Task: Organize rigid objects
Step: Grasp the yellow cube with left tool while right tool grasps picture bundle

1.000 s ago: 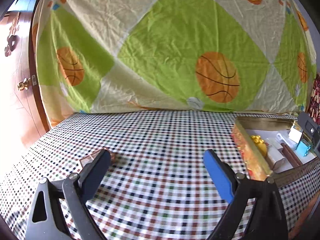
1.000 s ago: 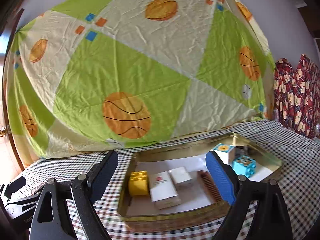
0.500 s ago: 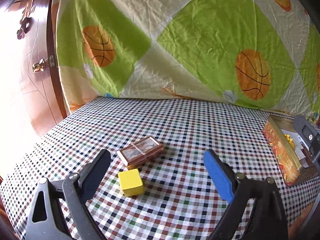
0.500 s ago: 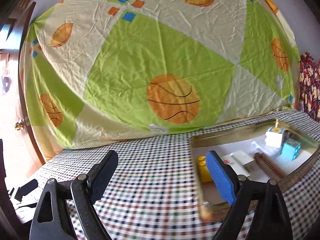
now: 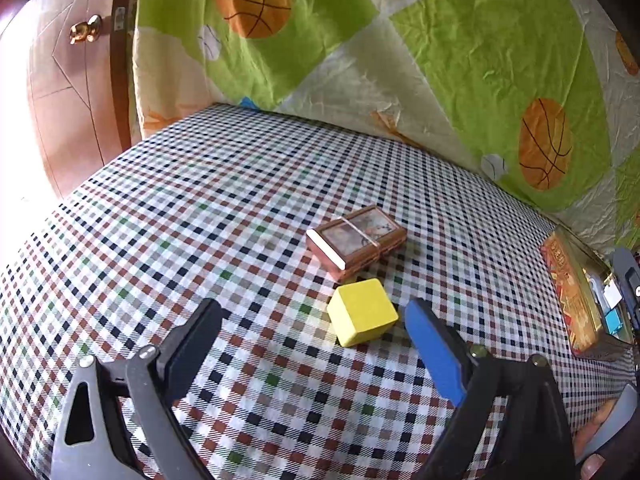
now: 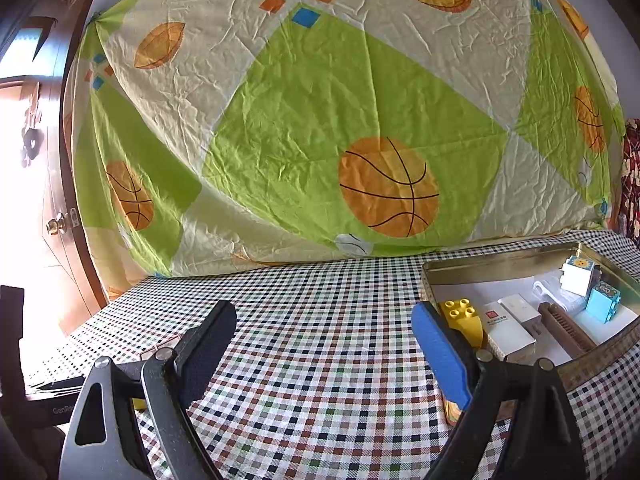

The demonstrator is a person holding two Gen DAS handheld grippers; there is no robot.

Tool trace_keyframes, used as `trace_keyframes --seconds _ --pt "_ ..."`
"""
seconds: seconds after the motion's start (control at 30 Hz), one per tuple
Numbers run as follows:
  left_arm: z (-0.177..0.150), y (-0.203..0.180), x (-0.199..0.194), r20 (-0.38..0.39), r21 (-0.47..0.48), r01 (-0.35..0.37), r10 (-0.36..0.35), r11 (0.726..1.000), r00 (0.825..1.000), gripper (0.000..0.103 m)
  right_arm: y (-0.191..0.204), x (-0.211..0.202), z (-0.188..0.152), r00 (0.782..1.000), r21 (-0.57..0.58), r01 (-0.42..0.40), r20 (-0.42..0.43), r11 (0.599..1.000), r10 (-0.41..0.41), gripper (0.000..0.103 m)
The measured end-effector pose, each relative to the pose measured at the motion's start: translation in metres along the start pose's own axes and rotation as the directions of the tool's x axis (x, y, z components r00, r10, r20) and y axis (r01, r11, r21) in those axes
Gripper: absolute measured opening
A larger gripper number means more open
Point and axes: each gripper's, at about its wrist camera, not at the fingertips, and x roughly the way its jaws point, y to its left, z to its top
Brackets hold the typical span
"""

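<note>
A yellow cube lies on the checked tablecloth, just ahead of my open left gripper and close to its blue right finger. A brown card deck bound with a rubber band lies just beyond the cube. My right gripper is open and empty above the cloth, left of a gold tin tray. The tray holds a yellow brick, white boxes, a brown comb, a light blue block and a white block.
A green and cream basketball sheet hangs behind the table. A wooden door with a brass knob stands at the left. The tray's edge shows at the right of the left wrist view. The left gripper's body shows at the right wrist view's lower left.
My left gripper has swung left and down, bringing the card deck and yellow cube close in front of its fingers. My right gripper has turned left, so the tray has slid to the right.
</note>
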Motion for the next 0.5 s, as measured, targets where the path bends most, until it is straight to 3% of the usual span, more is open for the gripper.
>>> trace_keyframes --seconds 0.1,0.17,0.2,0.3,0.33,0.37,0.5 --pt "0.003 -0.013 0.009 -0.028 0.045 -0.002 0.003 0.999 1.0 0.09 0.001 0.0 0.0 1.0 -0.002 -0.003 -0.003 1.0 0.003 0.091" --pt "0.004 -0.022 0.017 -0.048 0.06 -0.019 0.022 0.998 0.999 0.082 0.003 0.0 -0.001 1.0 -0.007 -0.008 -0.009 1.0 0.008 0.091" --pt "0.005 -0.023 0.022 -0.072 0.066 -0.032 0.036 0.997 0.997 0.068 0.004 0.0 -0.001 1.0 -0.012 -0.011 -0.011 1.0 0.011 0.091" --pt "0.005 -0.026 0.026 -0.084 0.09 -0.053 0.061 0.995 0.995 0.052 0.009 0.0 -0.001 1.0 -0.038 -0.014 -0.014 0.999 0.013 0.091" --pt "0.006 -0.025 0.025 -0.082 0.084 -0.048 0.055 0.995 0.995 0.037 0.012 0.001 -0.001 1.0 -0.048 -0.016 -0.017 0.999 0.015 0.091" --pt "0.006 -0.022 0.024 -0.078 0.07 -0.038 0.044 0.997 0.996 0.03 0.014 0.002 -0.002 1.0 -0.062 -0.019 -0.022 0.998 0.017 0.091" --pt "0.006 -0.003 0.016 -0.064 -0.01 0.003 -0.004 1.0 0.998 0.028 0.023 0.008 -0.002 0.998 -0.103 -0.041 -0.053 0.994 0.036 0.091"
